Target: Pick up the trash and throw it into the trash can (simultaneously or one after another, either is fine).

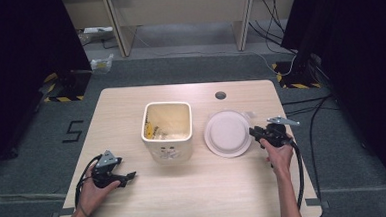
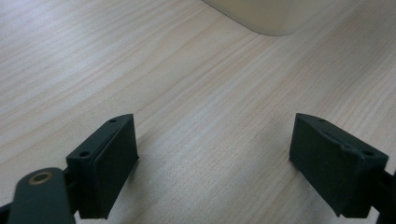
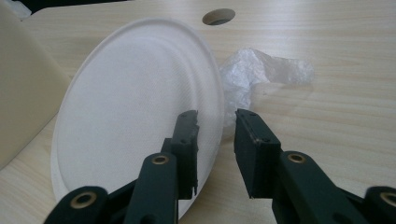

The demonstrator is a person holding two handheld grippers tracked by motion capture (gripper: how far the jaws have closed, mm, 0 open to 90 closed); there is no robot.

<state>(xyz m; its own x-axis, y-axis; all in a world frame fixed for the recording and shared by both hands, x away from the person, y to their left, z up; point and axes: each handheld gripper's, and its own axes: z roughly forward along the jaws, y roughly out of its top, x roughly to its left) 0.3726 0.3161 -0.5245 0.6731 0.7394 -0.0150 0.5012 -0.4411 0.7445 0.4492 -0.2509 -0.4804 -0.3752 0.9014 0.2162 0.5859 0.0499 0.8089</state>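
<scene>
Right gripper (image 3: 215, 140) straddles the rim of the white paper plate (image 3: 135, 107), not yet pinching it.

One jaw sits over the plate's face, the other outside its edge, with a gap showing beside the rim, so the plate is between them without being clamped. The plate lies on the wooden table (image 1: 185, 199), just right of the cream square bin (image 1: 167, 132), with a crumpled bit of clear plastic (image 3: 261, 74) against its far edge and a round cable hole (image 1: 220, 95) beyond. The left gripper (image 1: 129, 177) rests near the table's front left corner, jaws spread wide over bare wood, holding nothing, the bin a little way ahead.
</scene>
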